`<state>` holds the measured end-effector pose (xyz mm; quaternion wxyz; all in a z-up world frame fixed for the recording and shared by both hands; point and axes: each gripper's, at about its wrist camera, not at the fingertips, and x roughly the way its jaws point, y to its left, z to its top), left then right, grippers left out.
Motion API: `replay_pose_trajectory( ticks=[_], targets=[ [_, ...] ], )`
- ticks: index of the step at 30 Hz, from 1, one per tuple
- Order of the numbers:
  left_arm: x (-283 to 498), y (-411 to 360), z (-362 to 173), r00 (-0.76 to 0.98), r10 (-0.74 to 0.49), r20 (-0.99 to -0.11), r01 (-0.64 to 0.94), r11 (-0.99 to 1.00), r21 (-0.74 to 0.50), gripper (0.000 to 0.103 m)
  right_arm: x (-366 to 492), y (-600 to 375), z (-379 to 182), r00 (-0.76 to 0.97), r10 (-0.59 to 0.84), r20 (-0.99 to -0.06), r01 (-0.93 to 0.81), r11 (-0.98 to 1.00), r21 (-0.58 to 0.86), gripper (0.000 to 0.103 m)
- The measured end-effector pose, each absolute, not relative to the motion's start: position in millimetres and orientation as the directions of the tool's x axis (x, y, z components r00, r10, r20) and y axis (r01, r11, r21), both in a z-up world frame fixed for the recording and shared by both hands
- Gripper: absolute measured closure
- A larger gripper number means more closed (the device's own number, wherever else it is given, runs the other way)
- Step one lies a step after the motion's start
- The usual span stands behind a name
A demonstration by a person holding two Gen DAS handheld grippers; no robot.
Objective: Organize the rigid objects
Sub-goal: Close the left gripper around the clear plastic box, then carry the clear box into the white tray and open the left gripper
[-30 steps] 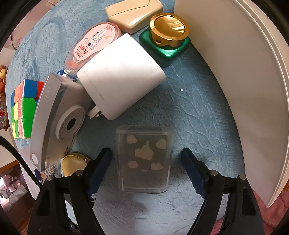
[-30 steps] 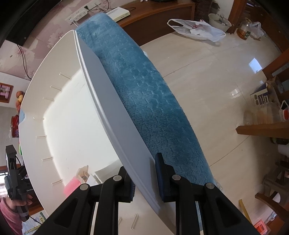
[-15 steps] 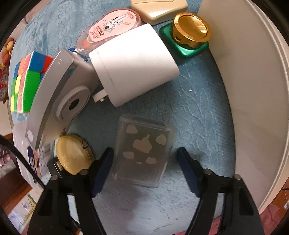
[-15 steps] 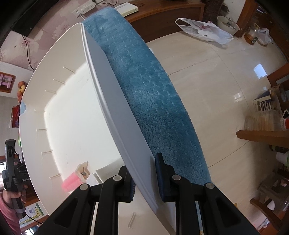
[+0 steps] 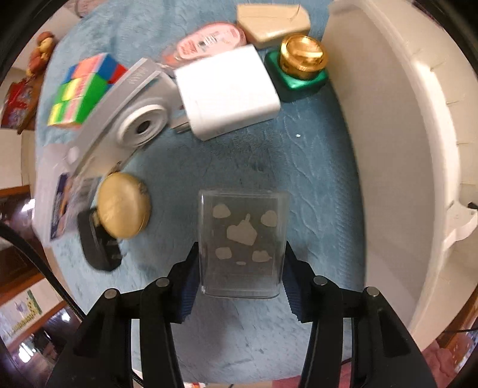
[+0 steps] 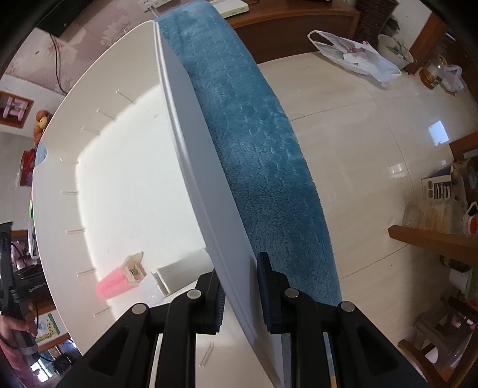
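Observation:
A clear plastic box [image 5: 242,215] printed with pale cloud shapes sits between the fingers of my left gripper [image 5: 241,252], which points straight down over the blue blanket [image 5: 313,179]. Its jaws are closing and both dark pads touch the box's sides. To the right stands the white bin [image 5: 388,149]. In the right wrist view my right gripper [image 6: 239,268] is shut on the bin's thin side wall [image 6: 191,167], one finger inside and one outside. A pink item [image 6: 112,286] and a white box [image 6: 176,274] lie inside the bin.
Beyond the clear box lie a white charger [image 5: 227,92], a silver camera [image 5: 131,119], a colour cube [image 5: 83,89], a gold-lidded green jar [image 5: 301,62], a beige case [image 5: 272,24] and a pink tape dispenser [image 5: 209,41]. A round gold compact [image 5: 122,206] lies left.
The left jaws have come in from wide apart onto the clear box's sides, and that view has rolled and shifted over the blanket. The right gripper keeps its hold on the bin wall.

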<state>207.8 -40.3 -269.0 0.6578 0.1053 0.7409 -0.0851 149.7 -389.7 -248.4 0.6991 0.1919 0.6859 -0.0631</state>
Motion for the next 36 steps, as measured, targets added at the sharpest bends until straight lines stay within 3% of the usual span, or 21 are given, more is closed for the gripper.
replay_pose_trajectory(
  ticks=[10, 18, 29, 36],
  targets=[
    [172.4, -16.4, -187.9, 0.006, -0.028, -1.000, 0.138, 0.990, -0.027, 0.050, 149.1, -387.4, -247.8, 0.029, 0.183, -0.983, 0.292, 0.939, 0.183, 0.082],
    [174.7, -72.7, -133.7, 0.111, -0.121, -0.986, 0.160, 0.982, -0.103, 0.050, 147.0, -380.4, -246.0, 0.011, 0.169, -0.986, 0.223, 0.961, 0.167, 0.082],
    [168.4, -139.5, -135.4, 0.109, -0.200, -0.974, 0.253, 0.953, -0.167, 0.050, 144.4, -368.6, -241.5, -0.004, 0.135, -0.991, 0.123, 0.983, 0.134, 0.082],
    [161.0, -169.3, -162.3, 0.076, -0.163, -0.984, 0.287, 0.948, -0.135, 0.050, 141.1, -365.4, -238.9, -0.012, 0.134, -0.991, 0.090, 0.987, 0.132, 0.082]
  ],
)
